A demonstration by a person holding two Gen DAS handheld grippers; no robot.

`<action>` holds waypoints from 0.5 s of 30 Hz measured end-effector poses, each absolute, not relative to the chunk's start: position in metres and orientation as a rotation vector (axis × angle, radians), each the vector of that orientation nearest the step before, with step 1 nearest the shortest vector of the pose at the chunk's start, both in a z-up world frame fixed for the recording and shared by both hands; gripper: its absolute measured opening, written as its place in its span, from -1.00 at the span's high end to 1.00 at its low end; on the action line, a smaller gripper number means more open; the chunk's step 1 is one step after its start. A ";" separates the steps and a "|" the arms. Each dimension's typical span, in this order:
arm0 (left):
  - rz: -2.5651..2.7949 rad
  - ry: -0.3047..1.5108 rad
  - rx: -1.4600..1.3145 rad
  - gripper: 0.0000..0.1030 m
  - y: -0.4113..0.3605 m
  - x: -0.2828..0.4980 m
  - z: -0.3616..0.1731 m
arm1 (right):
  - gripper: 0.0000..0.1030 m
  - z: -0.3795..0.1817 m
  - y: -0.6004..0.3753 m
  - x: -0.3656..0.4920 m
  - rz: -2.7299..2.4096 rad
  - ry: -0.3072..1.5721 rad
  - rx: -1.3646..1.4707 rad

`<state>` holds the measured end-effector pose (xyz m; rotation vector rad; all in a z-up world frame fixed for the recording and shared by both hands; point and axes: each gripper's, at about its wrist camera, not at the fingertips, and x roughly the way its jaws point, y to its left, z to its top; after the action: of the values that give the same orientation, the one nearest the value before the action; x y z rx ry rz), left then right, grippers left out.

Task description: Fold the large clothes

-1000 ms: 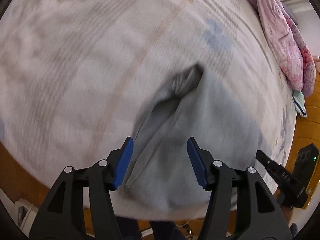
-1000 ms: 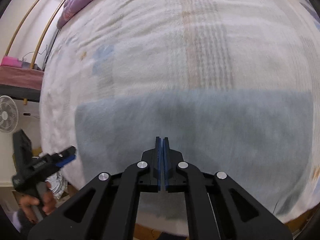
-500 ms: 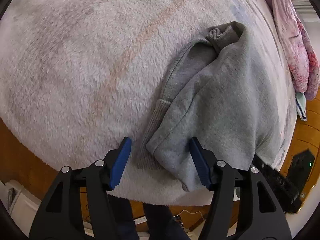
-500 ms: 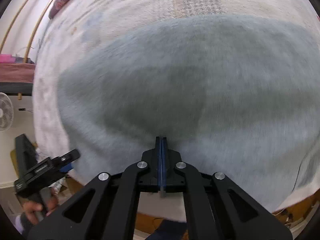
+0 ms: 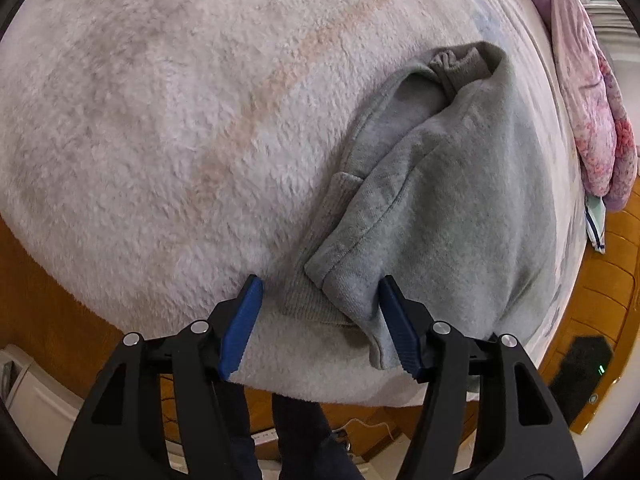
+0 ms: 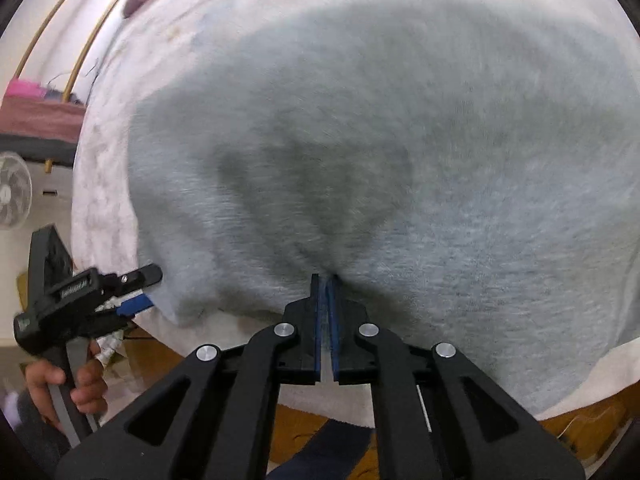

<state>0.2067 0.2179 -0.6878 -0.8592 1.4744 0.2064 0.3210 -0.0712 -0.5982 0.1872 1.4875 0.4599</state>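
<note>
Sweatshirt (image 5: 460, 200) may unfold if right gripper (image 6: 325, 280), just parting yet pinching cloth, lets go while left gripper (image 5: 320, 292) fingers stay spread around its corner.

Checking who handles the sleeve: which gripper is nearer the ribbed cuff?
Left gripper: the ribbed cuff lies between its open jaws. Right gripper sits further along the sweatshirt.

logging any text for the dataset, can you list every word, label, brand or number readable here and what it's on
None can be read.
The left tool carries a small light label on its body in the right wrist view: too blurred to read.
The grey sweatshirt and the fleece blanket show no print.
</note>
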 end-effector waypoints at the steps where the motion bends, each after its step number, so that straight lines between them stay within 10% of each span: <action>1: 0.214 1.449 -0.844 -0.20 0.221 0.204 -0.683 | 0.86 -0.594 -0.069 0.319 0.477 1.468 0.169; 6: 0.186 1.462 -0.819 -0.19 0.221 0.208 -0.688 | 0.68 -0.582 -0.053 0.303 0.553 1.372 0.033; 10: 0.124 1.463 -0.767 0.72 0.216 0.219 -0.682 | 0.40 -0.578 -0.031 0.290 0.617 1.296 -0.102; 15: 0.070 1.399 -0.814 0.79 0.221 0.214 -0.647 | -0.02 -0.563 0.000 0.268 0.711 1.153 -0.226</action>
<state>0.2138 0.2211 -0.6467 -0.8141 1.3991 0.0704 0.2680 0.0003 -0.5635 -0.2258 1.1535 0.7107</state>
